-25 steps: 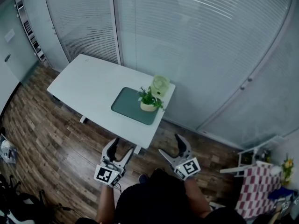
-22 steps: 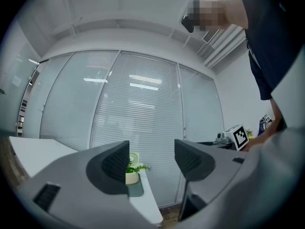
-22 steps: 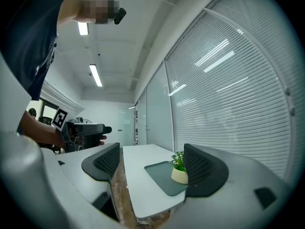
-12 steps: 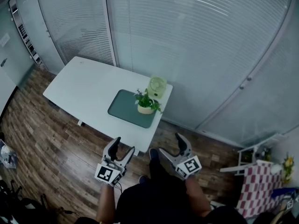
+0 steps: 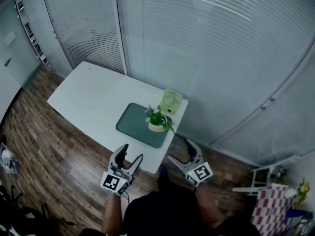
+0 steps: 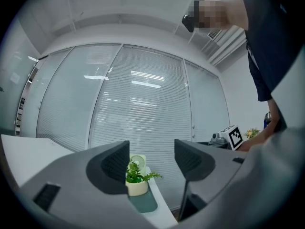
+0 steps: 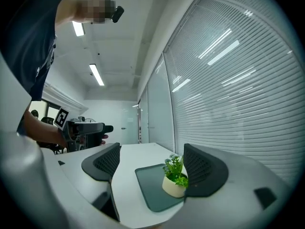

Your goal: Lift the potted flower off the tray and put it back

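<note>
A small potted flower [image 5: 157, 121] with green leaves in a cream pot stands on the right part of a dark green tray [image 5: 135, 124] on a white table [image 5: 93, 100]. The pot [image 6: 136, 183] and the tray [image 6: 143, 202] also show in the left gripper view, and the pot [image 7: 174, 182] and the tray [image 7: 152, 185] in the right gripper view. My left gripper [image 5: 131, 156] and right gripper [image 5: 179, 151] hang in front of the table's near edge, well short of the pot. Both are open and empty.
A pale green box-like object [image 5: 171, 101] stands on the table just behind the pot, near the right edge. Glass walls with blinds [image 5: 206, 43] rise behind the table. Wood floor [image 5: 49, 146] lies around it. A checkered item [image 5: 268, 205] sits at the far right.
The view has shifted, and the table and pot now sit slightly lower in the frame, closer to the grippers. Both grippers stay open, held as before.
</note>
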Demonstrator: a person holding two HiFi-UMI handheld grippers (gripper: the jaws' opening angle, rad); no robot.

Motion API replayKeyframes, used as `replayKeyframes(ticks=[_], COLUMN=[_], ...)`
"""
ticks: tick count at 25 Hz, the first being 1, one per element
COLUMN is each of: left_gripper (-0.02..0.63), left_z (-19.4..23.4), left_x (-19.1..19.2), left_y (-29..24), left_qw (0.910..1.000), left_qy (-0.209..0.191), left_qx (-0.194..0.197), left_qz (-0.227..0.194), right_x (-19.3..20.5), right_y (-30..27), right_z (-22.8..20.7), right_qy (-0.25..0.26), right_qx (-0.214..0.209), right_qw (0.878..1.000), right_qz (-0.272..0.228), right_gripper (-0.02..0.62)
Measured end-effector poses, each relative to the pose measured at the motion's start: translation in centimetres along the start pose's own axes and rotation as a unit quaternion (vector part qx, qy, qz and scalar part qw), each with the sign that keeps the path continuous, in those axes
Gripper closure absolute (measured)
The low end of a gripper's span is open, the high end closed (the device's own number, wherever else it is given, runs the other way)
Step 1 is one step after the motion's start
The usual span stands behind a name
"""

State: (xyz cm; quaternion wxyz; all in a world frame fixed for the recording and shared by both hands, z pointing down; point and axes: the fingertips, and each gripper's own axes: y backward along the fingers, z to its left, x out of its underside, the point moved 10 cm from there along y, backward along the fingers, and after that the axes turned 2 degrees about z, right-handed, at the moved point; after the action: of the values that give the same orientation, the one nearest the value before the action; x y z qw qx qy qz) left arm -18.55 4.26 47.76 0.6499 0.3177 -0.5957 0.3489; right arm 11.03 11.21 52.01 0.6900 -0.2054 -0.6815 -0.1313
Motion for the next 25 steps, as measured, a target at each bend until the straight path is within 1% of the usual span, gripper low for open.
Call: replayKeyframes(ticks=[3,6,11,14,16,19,21,25], left_gripper=[0.331,0.331,0.331,0.331,0.331,0.331,0.331,0.331], left_z=[1.0,1.7,2.4,3.0,3.3,3.5,3.8,4.2], left_x=[0.2,0.5,0.8,1.3,1.6,1.9,2.1,3.1], left_y=[-1.1,-2.0,-3.7,-4.6,-5.0,-5.5,-6.0,-7.2], left_qw=[1.0,0.9999,0.9999,0.9997,0.9996,0.9994,0.9992,0.9985], left_qy=[0.003,0.007,0.007,0.007,0.012,0.017,0.01,-0.003], left_qx=[0.0,-0.003,-0.005,-0.003,-0.005,-0.011,-0.011,-0.012], left_qz=[0.003,0.007,0.012,0.024,0.026,0.029,0.036,0.054], right_x=[0.1,0.4,0.2,0.7,1.1,1.0,1.0,2.0], right_y=[-1.1,-1.7,-2.4,-3.2,-3.6,-4.1,-4.4,-4.8], right_z=[-1.1,-2.1,-3.6,-4.5,-5.0,-5.5,-6.0,-7.2], right_qy=[-0.002,-0.001,-0.021,-0.013,-0.012,-0.011,-0.003,0.015], right_qx=[-0.001,0.0,0.002,0.004,0.003,-0.008,-0.016,-0.03], right_qw=[1.0,1.0,1.0,1.0,1.0,0.999,0.999,0.996], right_qz=[0.0,0.011,0.009,0.013,0.021,0.038,0.046,0.08], right_gripper=[0.213,0.213,0.213,0.213,0.213,0.213,0.213,0.213])
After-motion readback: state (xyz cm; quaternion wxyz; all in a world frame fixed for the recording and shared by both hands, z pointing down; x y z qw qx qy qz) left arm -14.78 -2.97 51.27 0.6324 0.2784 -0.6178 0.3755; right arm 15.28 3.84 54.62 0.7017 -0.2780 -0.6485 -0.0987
